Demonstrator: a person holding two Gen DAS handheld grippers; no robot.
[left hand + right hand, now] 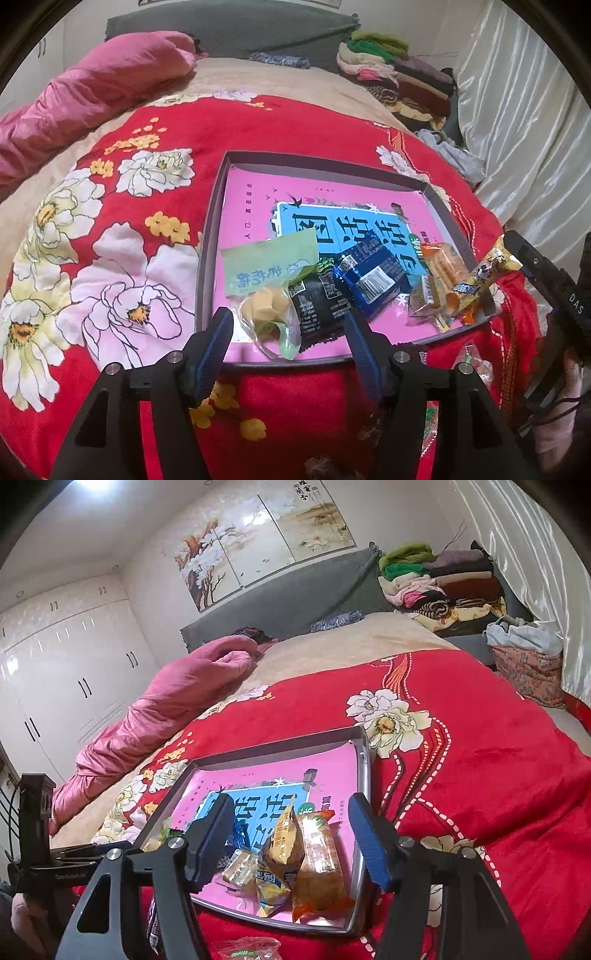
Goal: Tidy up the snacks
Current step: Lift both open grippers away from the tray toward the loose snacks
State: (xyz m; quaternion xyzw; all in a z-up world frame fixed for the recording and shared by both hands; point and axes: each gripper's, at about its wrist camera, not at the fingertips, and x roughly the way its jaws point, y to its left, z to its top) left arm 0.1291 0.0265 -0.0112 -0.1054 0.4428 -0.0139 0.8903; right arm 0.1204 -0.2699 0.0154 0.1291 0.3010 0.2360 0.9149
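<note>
A shallow box (210, 236) with a pink printed bottom lies on the red floral blanket (122, 206) of the bed. Its near end holds the snacks: a green packet (269, 266), a black packet (317, 302), a blue packet (373, 280), an orange packet (443, 269) and a yellow packet (480, 277). The left gripper (288, 332) hangs wide open and empty, just above the green and black packets. The right gripper (291, 834) is also spread wide, holding nothing, with the yellow packet (280, 849) and orange packet (317, 856) between its fingers.
</note>
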